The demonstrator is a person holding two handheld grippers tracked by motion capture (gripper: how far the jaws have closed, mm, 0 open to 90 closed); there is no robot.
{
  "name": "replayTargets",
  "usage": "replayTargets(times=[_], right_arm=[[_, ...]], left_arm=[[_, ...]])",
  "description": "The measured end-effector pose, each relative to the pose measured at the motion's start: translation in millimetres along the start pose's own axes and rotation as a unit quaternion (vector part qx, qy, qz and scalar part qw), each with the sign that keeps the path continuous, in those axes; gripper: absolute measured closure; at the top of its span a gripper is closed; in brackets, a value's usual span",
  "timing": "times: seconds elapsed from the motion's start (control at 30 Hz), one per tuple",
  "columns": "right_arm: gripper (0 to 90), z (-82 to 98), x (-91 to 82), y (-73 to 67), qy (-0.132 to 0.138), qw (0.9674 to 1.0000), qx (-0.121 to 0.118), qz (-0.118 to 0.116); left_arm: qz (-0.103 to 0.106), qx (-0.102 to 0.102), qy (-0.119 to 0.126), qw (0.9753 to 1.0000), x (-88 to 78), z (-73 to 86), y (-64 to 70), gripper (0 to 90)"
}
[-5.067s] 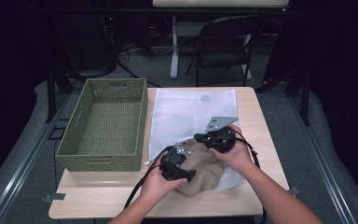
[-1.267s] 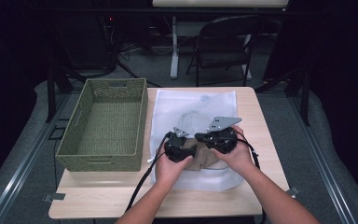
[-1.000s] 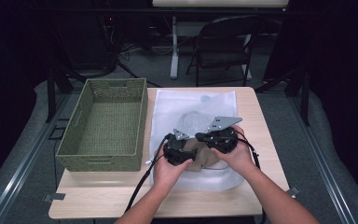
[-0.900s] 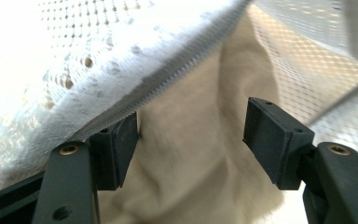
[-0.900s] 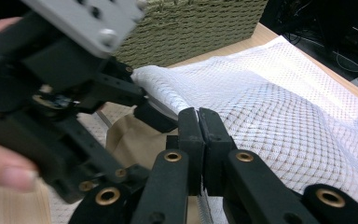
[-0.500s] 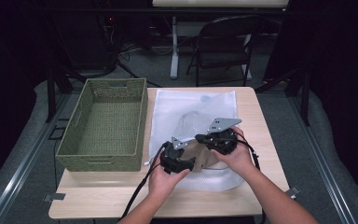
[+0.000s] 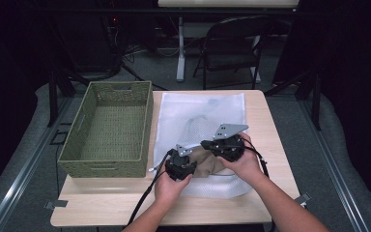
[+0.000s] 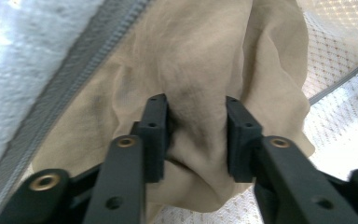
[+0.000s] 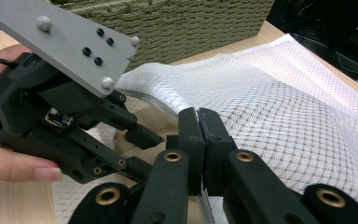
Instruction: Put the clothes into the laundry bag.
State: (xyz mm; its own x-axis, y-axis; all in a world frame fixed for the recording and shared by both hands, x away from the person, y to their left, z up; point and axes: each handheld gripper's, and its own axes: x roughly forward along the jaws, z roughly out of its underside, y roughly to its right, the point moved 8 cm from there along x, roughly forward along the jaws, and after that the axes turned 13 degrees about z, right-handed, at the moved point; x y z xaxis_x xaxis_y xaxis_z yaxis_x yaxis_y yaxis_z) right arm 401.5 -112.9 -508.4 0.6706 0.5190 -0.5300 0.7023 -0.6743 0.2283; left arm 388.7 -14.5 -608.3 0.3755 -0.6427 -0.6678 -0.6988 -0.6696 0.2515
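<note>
Left tongs (image 8: 196,140) have just closed on tan cloth (image 8: 205,70), lower than before.

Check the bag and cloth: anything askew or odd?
Nothing damaged or spilled. The tan cloth is bunched and only partly inside the white mesh bag, spilling out past its zipper edge. The left gripper pinches a fold of it; the right gripper is shut on the bag's edge.

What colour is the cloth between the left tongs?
Tan, plain with no pattern; the cloth shows best in the left gripper view.
</note>
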Motion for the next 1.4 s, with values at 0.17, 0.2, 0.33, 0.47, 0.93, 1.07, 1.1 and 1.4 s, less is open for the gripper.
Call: replayTargets(times=[0.17, 0.2, 0.33, 0.47, 0.93, 1.07, 1.1, 1.4], right_arm=[[88.6, -0.7, -0.2, -0.5, 0.002, 1.0000, 0.001, -0.002], [88.6, -0.8, -0.3, -0.5, 0.003, 1.0000, 0.002, -0.002], [88.6, -1.1, -0.5, -0.6, 0.004, 1.0000, 0.003, -0.002], [88.6, -2.2, -0.9, -1.6, 0.004, 1.0000, 0.003, -0.003], [88.6, -3.4, -1.1, -2.3, 0.007, 0.9999, 0.006, -0.005], [88.6, -3.3, -1.0, -2.2, 0.008, 0.9999, 0.007, -0.005], [88.6, -3.2, -1.2, -1.9, 0.008, 0.9999, 0.007, -0.004], [88.6, -1.9, -1.8, 0.4, 0.005, 1.0000, 0.005, -0.003]], left_arm=[[-0.001, 0.000, 0.006, 1.0000, -1.8, -3.2, -0.3, 79.9], [-0.003, 0.000, 0.015, 0.9999, -2.5, -5.4, -0.3, 80.8], [-0.002, 0.000, 0.023, 0.9997, -3.5, -11.1, 0.2, 82.4], [-0.010, 0.001, 0.027, 0.9996, -1.9, -17.6, -1.3, 82.9], [-0.032, -0.012, 0.044, 0.9984, 10.5, -35.5, -14.2, 82.9], [-0.035, -0.017, 0.040, 0.9984, 15.1, -34.3, -18.8, 82.2], [-0.035, -0.018, 0.040, 0.9984, 15.4, -33.9, -18.9, 82.0], [-0.025, -0.015, 0.032, 0.9991, 12.8, -30.7, -15.8, 74.0]])
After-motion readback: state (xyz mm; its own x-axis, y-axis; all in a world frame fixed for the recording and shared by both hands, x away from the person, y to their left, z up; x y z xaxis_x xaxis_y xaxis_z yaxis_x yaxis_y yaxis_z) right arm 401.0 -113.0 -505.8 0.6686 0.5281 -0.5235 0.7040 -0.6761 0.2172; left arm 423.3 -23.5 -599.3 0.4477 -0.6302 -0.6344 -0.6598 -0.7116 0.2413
